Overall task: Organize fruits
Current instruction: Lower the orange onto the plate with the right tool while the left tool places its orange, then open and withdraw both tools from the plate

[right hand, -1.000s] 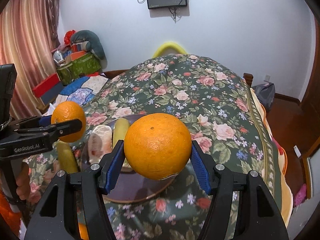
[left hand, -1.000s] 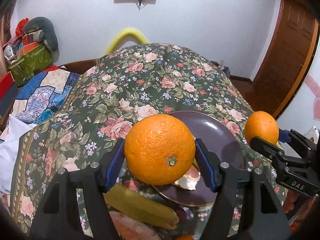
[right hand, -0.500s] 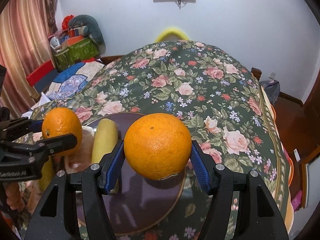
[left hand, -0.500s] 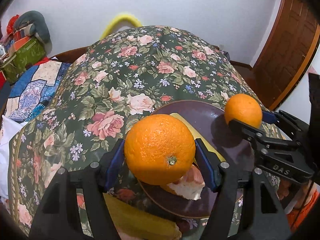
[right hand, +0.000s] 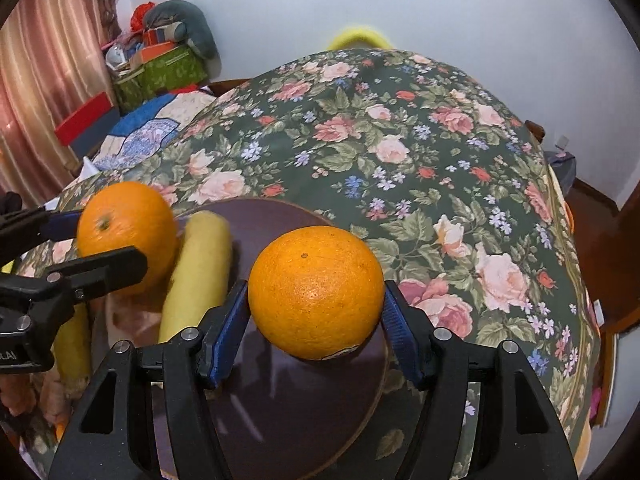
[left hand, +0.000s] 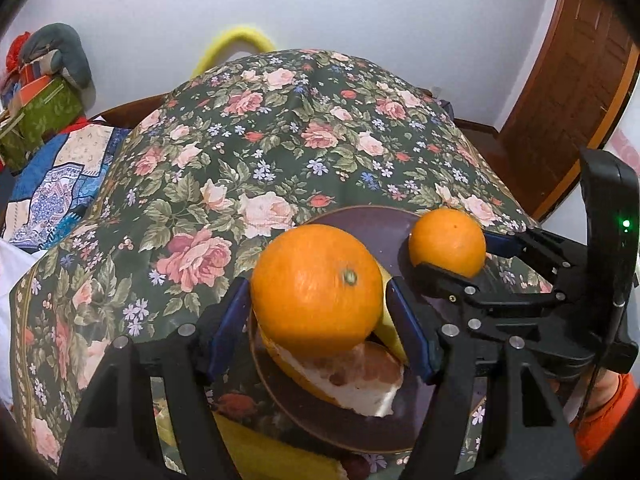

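Now that both hands have sunk toward the dark plate (right hand: 280, 412), the left gripper (left hand: 320, 320) holds its orange (left hand: 316, 288) over the cut fruit, while the right gripper (right hand: 316, 312), jaws opening, begins freeing its orange (right hand: 316, 292)

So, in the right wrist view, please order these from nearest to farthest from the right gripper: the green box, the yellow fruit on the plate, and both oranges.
1. The orange, between the fingers of the right gripper, which are opening.
2. The yellow fruit, on the plate, just to the left.
3. The other orange, farther left, in the left gripper.
4. The green box, far back left by the wall.
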